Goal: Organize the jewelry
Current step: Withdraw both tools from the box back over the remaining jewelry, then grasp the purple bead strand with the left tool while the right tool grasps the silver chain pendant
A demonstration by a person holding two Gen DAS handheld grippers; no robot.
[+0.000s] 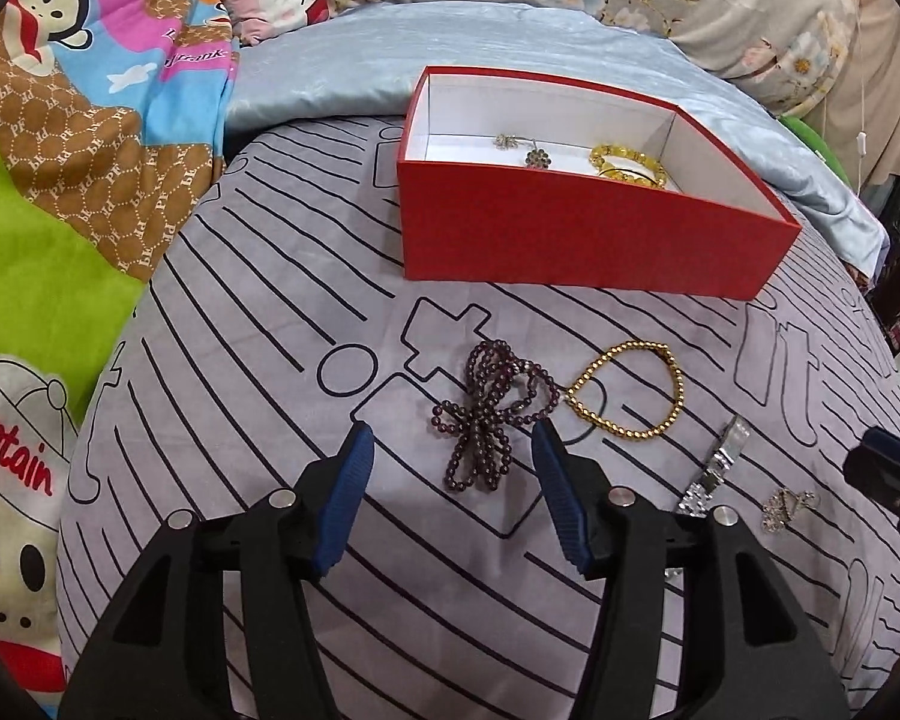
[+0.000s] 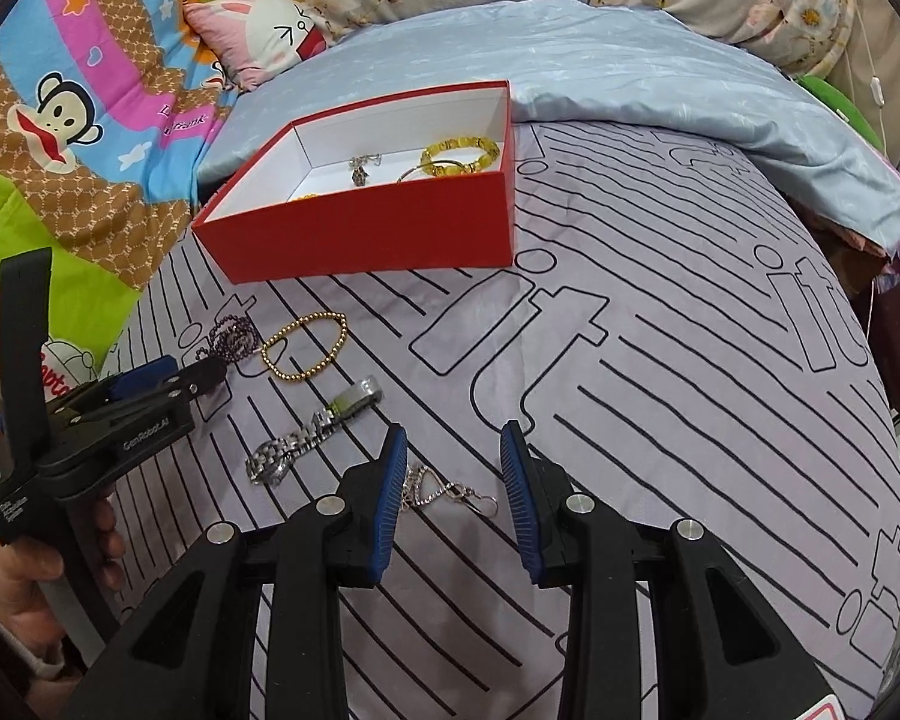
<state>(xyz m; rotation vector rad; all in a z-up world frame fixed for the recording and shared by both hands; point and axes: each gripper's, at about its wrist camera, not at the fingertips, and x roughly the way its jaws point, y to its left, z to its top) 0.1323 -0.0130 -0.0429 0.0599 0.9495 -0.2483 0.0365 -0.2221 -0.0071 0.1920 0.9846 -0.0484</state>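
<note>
A red box (image 1: 582, 228) with a white inside holds a yellow bead bracelet (image 1: 627, 163) and a silver flower pendant (image 1: 534, 157); it also shows in the right wrist view (image 2: 366, 234). On the grey sheet lie a dark purple bead string (image 1: 486, 420), a gold bead bracelet (image 1: 630, 390), a silver watch (image 2: 312, 438) and a silver chain (image 2: 444, 492). My left gripper (image 1: 453, 441) is open around the purple beads. My right gripper (image 2: 453, 444) is open over the silver chain.
The grey line-patterned sheet (image 2: 660, 360) covers the bed. A pale blue quilt (image 2: 600, 72) lies behind the box. A cartoon blanket (image 1: 60, 150) and a pink pillow (image 2: 258, 36) lie to the left. The bed edge drops off at the right.
</note>
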